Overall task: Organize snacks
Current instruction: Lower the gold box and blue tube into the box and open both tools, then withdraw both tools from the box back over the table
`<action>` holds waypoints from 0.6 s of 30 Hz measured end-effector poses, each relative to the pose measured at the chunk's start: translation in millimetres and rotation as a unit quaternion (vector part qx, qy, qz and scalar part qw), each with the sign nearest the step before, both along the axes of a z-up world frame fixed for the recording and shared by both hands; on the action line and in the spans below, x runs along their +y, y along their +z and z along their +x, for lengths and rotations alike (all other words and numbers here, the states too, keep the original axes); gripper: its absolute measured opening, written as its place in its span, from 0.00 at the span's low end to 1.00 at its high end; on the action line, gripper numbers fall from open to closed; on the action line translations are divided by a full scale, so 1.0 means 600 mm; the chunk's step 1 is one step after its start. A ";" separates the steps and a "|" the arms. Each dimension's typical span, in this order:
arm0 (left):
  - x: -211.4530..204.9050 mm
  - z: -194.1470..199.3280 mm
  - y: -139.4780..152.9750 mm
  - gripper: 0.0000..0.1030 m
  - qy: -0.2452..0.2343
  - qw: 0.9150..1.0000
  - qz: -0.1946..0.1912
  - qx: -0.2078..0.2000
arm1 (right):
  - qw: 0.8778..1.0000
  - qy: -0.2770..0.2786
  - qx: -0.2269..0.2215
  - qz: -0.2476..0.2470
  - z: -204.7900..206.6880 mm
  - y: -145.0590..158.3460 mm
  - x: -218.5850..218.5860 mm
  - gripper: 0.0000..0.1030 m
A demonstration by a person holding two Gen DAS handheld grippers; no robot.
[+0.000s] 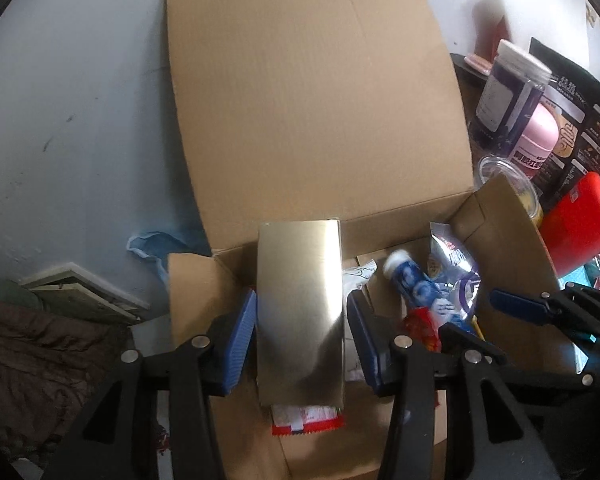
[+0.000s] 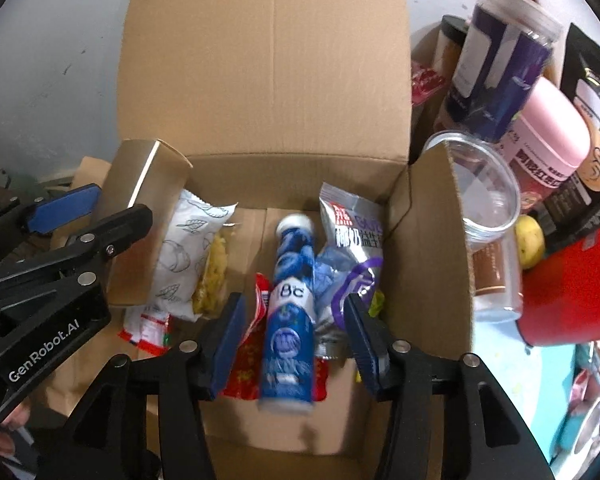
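Note:
An open cardboard box (image 1: 312, 92) (image 2: 260, 60) holds several snacks. In the left wrist view my left gripper (image 1: 302, 320) stands open around a shiny gold carton (image 1: 300, 312); its blue pads flank the carton with small gaps. The carton also shows in the right wrist view (image 2: 140, 216). My right gripper (image 2: 292, 320) is open over a blurred blue-and-white bottle (image 2: 290, 312) that lies in the box, pads clear of it. The bottle shows in the left wrist view (image 1: 416, 284). A silver pouch (image 2: 350, 224), a white leaf-print packet (image 2: 184, 256) and red wrappers (image 2: 244, 368) lie beside it.
To the right of the box stand a dark blue jar (image 2: 496, 68), a pink-lidded tub (image 2: 548, 132), a clear plastic cup (image 2: 480, 196), a red container (image 2: 572, 288) and a black printed box (image 1: 572, 128). A grey wall (image 1: 72, 120) is behind.

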State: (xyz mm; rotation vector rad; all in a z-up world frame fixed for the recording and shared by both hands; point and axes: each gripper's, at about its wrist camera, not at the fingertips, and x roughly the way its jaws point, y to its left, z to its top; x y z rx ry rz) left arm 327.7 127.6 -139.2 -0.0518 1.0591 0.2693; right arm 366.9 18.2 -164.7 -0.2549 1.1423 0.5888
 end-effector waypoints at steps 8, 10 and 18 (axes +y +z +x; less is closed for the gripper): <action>-0.031 -0.034 0.075 0.45 0.003 1.000 0.005 -0.029 | 1.000 0.004 -0.024 0.019 -0.024 0.064 -0.021 0.49; -0.030 -0.048 0.090 0.45 0.004 0.999 0.005 -0.038 | 0.999 0.003 -0.033 0.024 -0.032 0.084 -0.032 0.49; -0.054 -0.093 0.167 0.45 0.000 0.997 0.007 -0.081 | 0.996 -0.004 -0.077 0.042 -0.087 0.160 -0.082 0.49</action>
